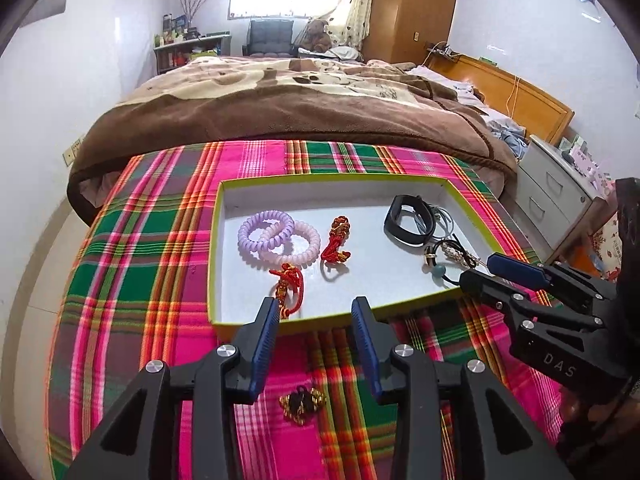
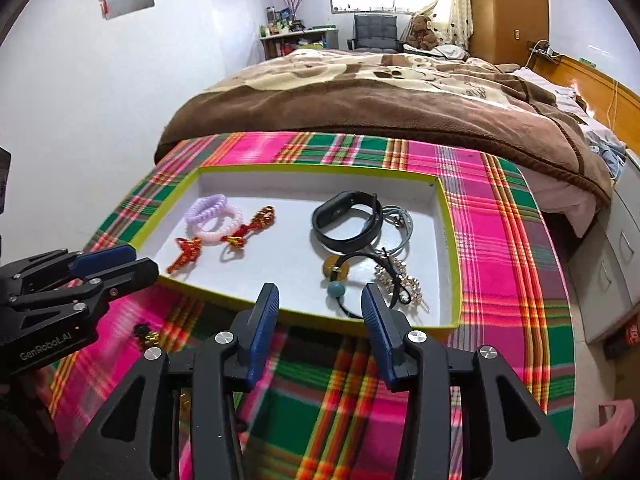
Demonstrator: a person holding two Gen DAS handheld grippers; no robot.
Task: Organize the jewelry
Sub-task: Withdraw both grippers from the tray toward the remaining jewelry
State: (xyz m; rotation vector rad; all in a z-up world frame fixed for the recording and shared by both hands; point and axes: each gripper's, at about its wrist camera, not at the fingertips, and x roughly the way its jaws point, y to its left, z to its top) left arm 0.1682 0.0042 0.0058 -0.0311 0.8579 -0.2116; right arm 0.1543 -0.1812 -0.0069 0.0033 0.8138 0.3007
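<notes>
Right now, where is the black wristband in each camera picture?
Left wrist view: the black wristband lies in the tray's far right part, right of centre.
Right wrist view: the black wristband lies mid-tray, near the picture's middle.
Shared landmark: the green-rimmed tray on the plaid cloth.

Readable txt, two spots only:
- "DAS": pale raised letters on black body of right gripper (image 1: 476, 268), seen from left wrist cam, lower right. May be part of longer word, rest out of view.
- "GenRobot.AI": pale letters on black body of left gripper (image 2: 120, 260), seen from right wrist cam, lower left.
- Bottles and boxes on far shelf (image 2: 298, 38): labels too small, unreadable.
- Red box (image 2: 632, 334) at right edge, by drawers: white marks, blurred, can't read.
</notes>
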